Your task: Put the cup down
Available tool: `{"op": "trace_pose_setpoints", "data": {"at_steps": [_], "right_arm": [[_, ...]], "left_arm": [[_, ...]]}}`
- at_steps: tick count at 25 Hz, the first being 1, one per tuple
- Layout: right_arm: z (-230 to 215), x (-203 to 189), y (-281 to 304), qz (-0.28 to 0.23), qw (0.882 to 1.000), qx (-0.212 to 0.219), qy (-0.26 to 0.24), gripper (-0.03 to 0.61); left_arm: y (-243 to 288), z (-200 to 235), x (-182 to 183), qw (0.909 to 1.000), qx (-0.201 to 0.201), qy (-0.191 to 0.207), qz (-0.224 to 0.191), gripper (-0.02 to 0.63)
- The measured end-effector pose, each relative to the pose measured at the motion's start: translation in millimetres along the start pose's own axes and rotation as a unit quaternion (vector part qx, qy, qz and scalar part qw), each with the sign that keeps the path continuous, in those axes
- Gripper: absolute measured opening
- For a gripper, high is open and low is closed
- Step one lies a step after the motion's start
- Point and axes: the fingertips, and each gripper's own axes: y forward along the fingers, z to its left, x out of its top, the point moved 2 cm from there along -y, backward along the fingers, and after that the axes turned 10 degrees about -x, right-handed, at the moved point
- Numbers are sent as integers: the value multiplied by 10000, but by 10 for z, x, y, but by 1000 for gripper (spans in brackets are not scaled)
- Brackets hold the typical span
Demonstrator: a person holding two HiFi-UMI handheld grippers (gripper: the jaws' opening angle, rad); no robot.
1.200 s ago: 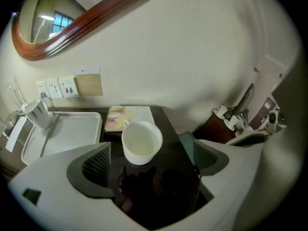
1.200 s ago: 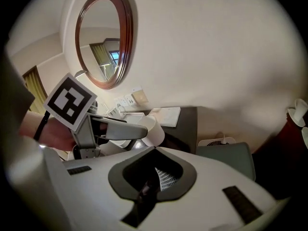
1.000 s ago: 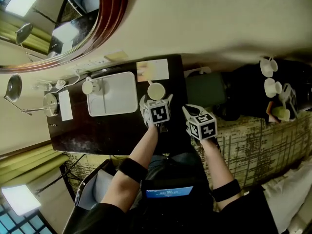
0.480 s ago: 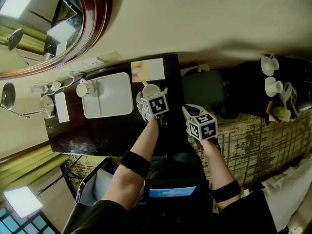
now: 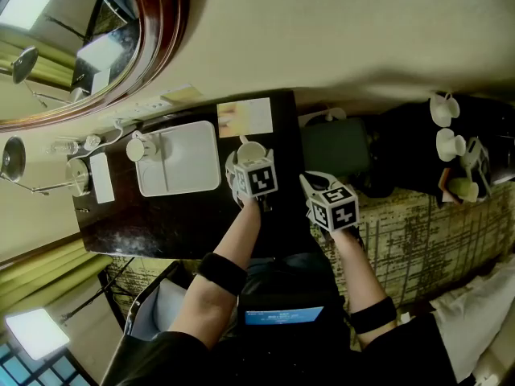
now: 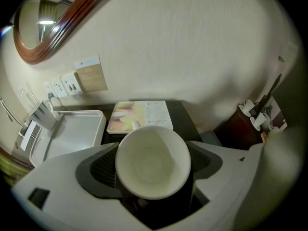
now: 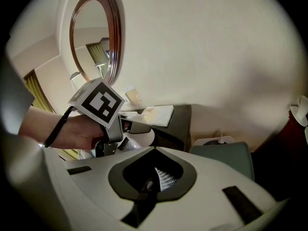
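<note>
Cup [image 6: 151, 162] is upright on the dark table [image 5: 161, 215], just in front of a leaflet [image 6: 139, 115] and right beside the white tray [image 5: 181, 163]. Left gripper [image 5: 250, 158] has it between its jaws, which have just been closing, and the pads look snug on its sides. Right gripper [image 7: 147, 186] is clamped together with nothing in it, hanging off to the side.

Reads as a hotel room. Oval mirror in a reddish wooden frame [image 5: 173, 22] on a plain cream wall [image 5: 322, 30]. Below it, a dark glossy desk [image 5: 161, 215] with a white rectangular tray [image 5: 189, 163], a printed card [image 5: 245, 117] and a round chrome vanity mirror [image 5: 11, 158]. Row of wall sockets [image 6: 65, 84]. White handled cups [image 5: 441, 109] on a dark side unit [image 5: 402, 151]. Beige-and-brown patterned carpet [image 5: 418, 223].
</note>
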Motion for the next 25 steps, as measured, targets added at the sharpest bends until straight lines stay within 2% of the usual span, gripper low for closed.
{"op": "trace_pose_setpoints", "data": {"at_steps": [2,5,13,20,25], "right_arm": [[65,18,-2,-9,10000,30,-41,2],[178,45,-12,-25,9999,82,-121,2],[696,98,24,10,9979,413,-489,2],[1402,191,168,112,9906,885,-1035,2],[2033,285,319,204,9800,1330,-1468,2]], "left_arm": [[-127,6,28,10000,34,35,43,419],[-227,-71,100,9995,-283,74,-92,419],[-761,87,183,9973,-588,107,-429,419],[-1216,725,48,9978,-258,-17,-604,419],[-1486,1331,-101,9971,105,-309,-693,419]]}}
